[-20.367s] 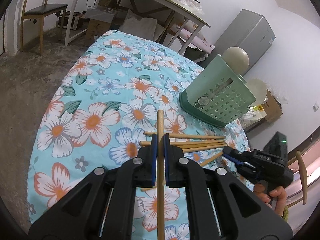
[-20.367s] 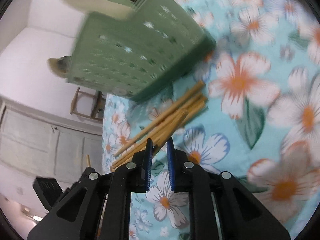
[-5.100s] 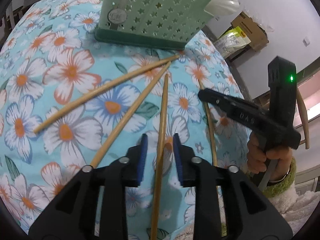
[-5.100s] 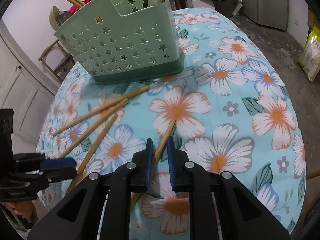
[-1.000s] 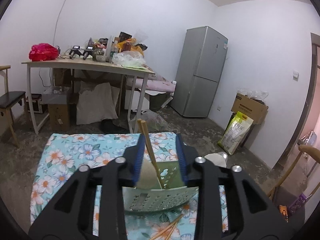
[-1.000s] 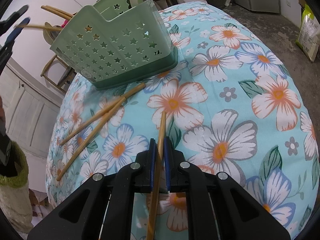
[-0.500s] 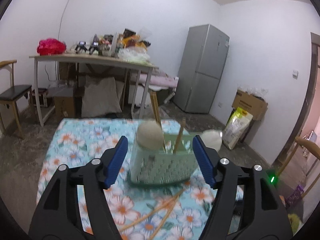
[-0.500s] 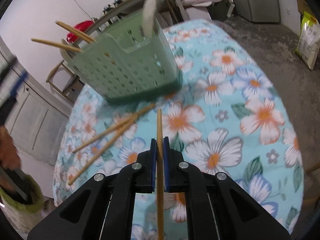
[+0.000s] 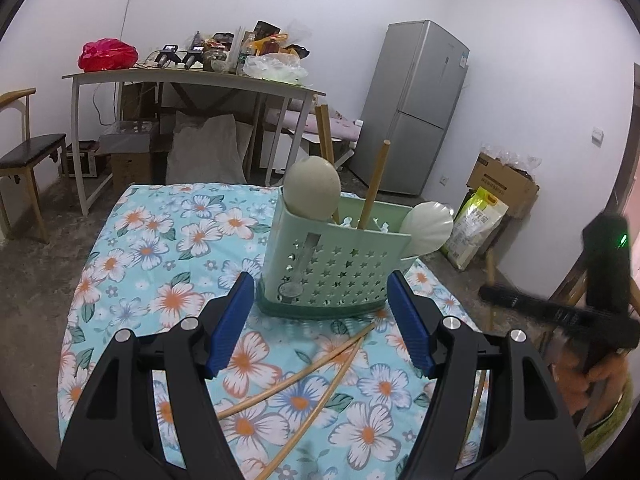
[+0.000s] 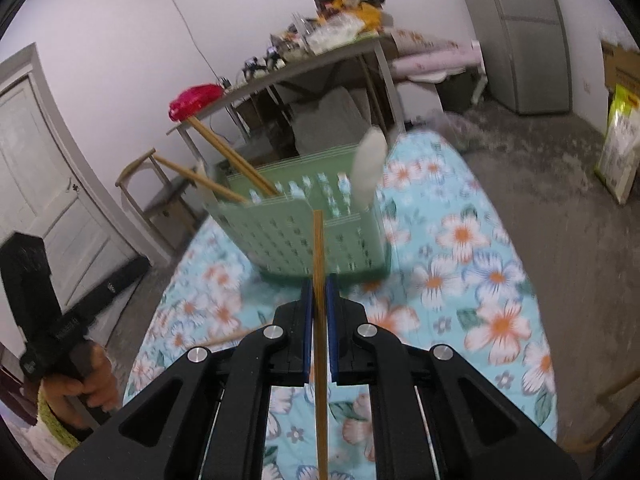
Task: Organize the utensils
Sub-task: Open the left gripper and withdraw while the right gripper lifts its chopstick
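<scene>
The right gripper (image 10: pixel 319 300) is clamped on one chopstick (image 10: pixel 318 264), raised toward the green caddy (image 9: pixel 334 266) ahead, presumably to drop it in. The left gripper (image 9: pixel 320 320) hangs wide open and empty. Two loose chopsticks (image 9: pixel 304 376) lie on the near floral cloth (image 9: pixel 160 240).

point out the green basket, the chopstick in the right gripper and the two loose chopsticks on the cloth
green basket (image 9: pixel 340 268), left wrist view, front wall
held chopstick (image 10: pixel 318 256), right wrist view, upper shaft
loose chopsticks (image 9: pixel 304 374), left wrist view, mid shaft

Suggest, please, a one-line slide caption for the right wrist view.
Right gripper shut on a chopstick, aimed toward the green utensil basket on the floral tablecloth.
</scene>
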Available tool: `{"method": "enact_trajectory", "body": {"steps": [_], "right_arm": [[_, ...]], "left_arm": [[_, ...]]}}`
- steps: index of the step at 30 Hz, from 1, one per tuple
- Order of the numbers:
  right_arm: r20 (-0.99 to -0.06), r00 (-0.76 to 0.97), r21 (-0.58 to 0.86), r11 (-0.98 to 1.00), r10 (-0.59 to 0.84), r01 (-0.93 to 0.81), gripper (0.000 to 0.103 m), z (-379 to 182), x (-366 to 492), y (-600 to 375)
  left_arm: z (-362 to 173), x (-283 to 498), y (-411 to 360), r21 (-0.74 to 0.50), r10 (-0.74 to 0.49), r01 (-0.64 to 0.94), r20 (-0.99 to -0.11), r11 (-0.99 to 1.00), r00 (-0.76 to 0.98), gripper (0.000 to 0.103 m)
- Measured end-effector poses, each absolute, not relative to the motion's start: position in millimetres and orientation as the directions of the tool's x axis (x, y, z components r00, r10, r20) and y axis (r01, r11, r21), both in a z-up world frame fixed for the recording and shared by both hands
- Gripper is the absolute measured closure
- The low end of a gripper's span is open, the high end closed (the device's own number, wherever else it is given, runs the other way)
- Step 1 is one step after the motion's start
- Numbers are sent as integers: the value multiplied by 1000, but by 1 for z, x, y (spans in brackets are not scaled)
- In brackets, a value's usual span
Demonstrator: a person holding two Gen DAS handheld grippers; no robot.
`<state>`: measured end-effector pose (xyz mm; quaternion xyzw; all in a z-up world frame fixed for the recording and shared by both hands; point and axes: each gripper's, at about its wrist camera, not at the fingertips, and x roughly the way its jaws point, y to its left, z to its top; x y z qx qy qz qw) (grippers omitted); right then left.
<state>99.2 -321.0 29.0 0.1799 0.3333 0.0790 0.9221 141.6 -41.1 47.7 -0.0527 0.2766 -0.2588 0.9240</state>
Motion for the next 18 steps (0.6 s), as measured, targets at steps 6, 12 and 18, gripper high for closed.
{"method": "enact_trajectory", "body": {"steps": [6,12,18], "right_arm": [[-509,825,350,935,247,-63,96,64,103,-318],[-430,873,317,944,232,-95,96,97,115,-316],[-336,915,295,947,225,-124,96,130,127,-316]], "left_arm": [[40,140,-39,-222,-485,436,-510,872,710,38],[29,135,-39,-195,-458,426,-547,883,700,38],[19,134,-34,-184,-433,406,-575,895,694,38]]}}
